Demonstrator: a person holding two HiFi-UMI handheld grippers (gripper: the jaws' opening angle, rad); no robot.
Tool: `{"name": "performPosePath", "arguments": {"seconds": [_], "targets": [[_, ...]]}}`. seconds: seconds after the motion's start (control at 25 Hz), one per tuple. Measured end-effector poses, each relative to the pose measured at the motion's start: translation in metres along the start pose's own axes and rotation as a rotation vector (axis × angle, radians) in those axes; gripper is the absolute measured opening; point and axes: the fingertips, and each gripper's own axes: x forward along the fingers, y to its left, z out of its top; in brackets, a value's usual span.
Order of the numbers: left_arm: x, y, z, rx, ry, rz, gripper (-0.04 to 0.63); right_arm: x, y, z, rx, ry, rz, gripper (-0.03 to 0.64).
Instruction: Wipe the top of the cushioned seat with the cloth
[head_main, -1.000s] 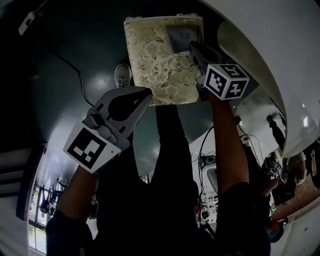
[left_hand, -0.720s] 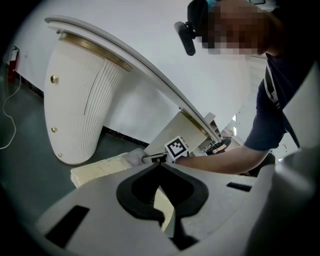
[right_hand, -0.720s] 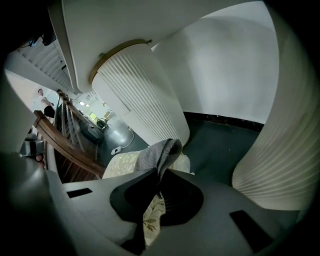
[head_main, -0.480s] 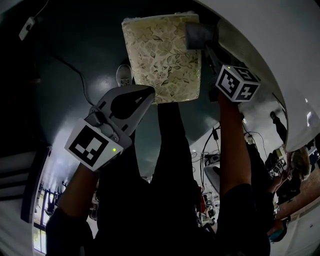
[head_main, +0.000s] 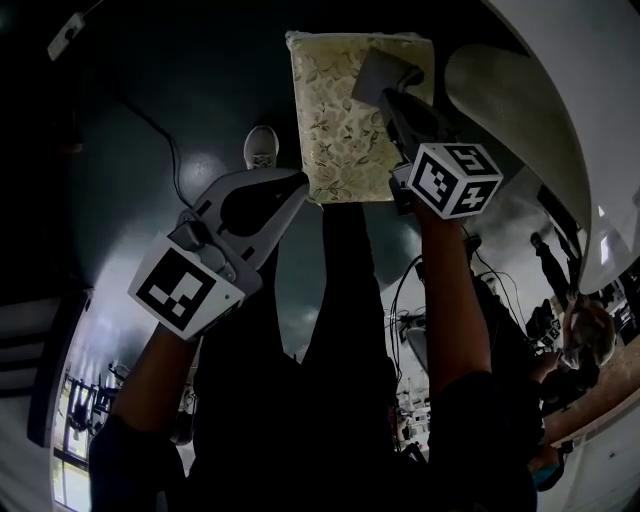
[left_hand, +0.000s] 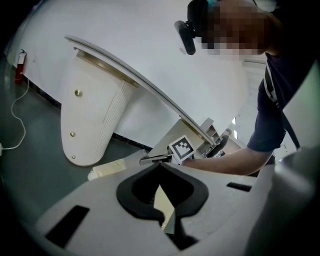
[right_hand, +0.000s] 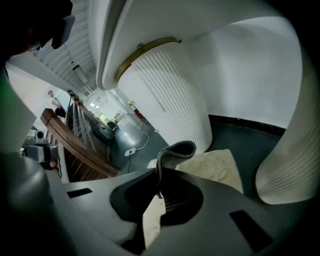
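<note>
A dark glossy green floor carries a cream floral square cushioned seat far centre, a white shoe and thin black cable to its left.

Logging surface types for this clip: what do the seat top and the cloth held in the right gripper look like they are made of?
Seat top: looks like woven upholstery fabric, matte, cream with a leafy print. Its soft, rounded edges suggest padding underneath.
Cloth: appears to be a thick grey textile, perhaps microfibre or felt, with a matte finish. It curls over limply and shows a ribbed-looking edge.
</note>
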Motion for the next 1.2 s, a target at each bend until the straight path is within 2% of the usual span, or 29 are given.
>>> {"name": "performPosePath", "arguments": {"seconds": [0.28,0.64,0.84,1.2], "targets": [[-0.052,0.021,-0.019,-0.017,-0.019,0.035,0.008,0.043,0.088,-0.038,-0.004,0.064,0.109,0.031],[-0.078,0.036,-0.043,-0.054,-0.053,0.082,0.008,0.074,0.142,-0.084,-0.052,0.168,0.208,0.032],[-0.067,0.026,-0.046,-0.058,-0.053,0.079,0.008,0.067,0.123,-0.097,-0.053,0.200,0.193,0.032],[-0.009,-0.013,-0.047,-0.031,-0.007,0.017,0.008,0.028,0.039,-0.113,0.002,0.200,0.104,0.031]]}}
